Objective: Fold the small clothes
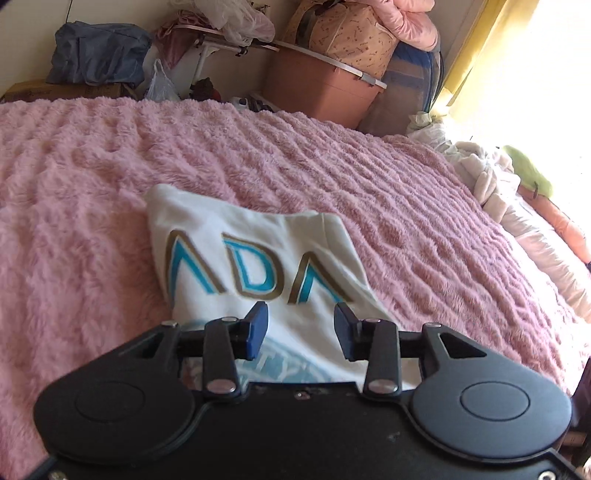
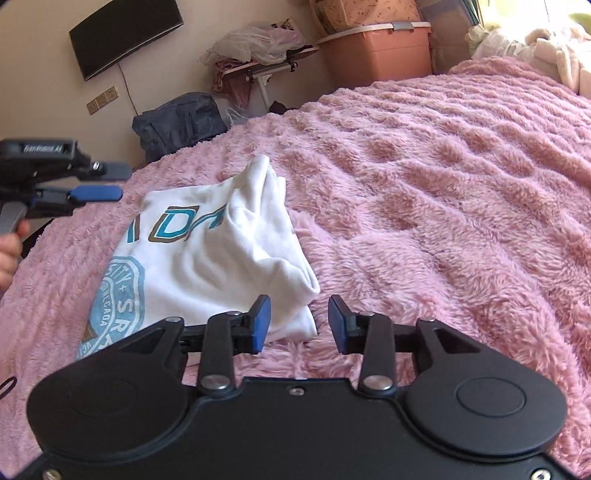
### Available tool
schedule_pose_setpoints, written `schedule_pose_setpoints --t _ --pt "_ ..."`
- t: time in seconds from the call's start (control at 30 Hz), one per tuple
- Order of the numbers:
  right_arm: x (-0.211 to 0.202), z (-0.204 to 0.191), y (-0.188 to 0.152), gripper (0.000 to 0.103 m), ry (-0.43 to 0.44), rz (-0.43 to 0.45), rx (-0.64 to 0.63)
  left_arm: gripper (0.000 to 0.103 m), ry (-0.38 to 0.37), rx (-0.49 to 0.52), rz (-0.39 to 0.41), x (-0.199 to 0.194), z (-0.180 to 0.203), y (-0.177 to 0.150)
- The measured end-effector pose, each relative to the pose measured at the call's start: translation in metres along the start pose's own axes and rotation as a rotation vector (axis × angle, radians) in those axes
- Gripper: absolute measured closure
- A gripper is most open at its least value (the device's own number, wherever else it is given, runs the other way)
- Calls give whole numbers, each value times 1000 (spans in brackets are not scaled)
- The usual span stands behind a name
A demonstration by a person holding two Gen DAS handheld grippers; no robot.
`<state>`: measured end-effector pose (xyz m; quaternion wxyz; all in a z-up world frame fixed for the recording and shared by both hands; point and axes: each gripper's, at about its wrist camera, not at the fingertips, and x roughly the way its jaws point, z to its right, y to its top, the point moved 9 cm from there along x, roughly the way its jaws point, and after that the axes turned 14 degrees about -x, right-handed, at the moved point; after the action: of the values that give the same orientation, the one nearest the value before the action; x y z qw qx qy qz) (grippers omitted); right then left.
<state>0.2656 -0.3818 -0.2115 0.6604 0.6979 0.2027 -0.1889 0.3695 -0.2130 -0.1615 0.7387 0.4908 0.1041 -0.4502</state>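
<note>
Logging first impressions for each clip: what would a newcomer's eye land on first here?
The white cotton T-shirt with teal and brown lettering, partly folded, lies on the fluffy pink bedspread, its right side doubled over the print. Both black two-finger grippers with blue pads are open and hold nothing: the left gripper is above the shirt's print, the right gripper at its near right corner.

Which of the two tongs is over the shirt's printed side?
The left tongs, open above the lettering on the white shirt; the right tongs, also open, sit at its plain folded edge.

Fuzzy pink blanket [image 1: 332, 177], terracotta storage bin [image 2: 376, 55], dark wall screen [image 2: 125, 35], navy bag [image 2: 181, 123]
</note>
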Motion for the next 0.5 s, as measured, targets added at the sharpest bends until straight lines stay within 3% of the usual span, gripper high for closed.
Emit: schedule_pose_setpoints --t 0.07,0.23,0.5 --pt "-4 -10 8 66 -19 14 -62 63 87 62 20 -22 -14 -39" --pt "-2 -21 20 66 -55 16 -138 62 140 179 50 -33 -16 -100" --pt "7 -23 13 66 -84 -36 -184 59 204 391 123 -4 13 -128"
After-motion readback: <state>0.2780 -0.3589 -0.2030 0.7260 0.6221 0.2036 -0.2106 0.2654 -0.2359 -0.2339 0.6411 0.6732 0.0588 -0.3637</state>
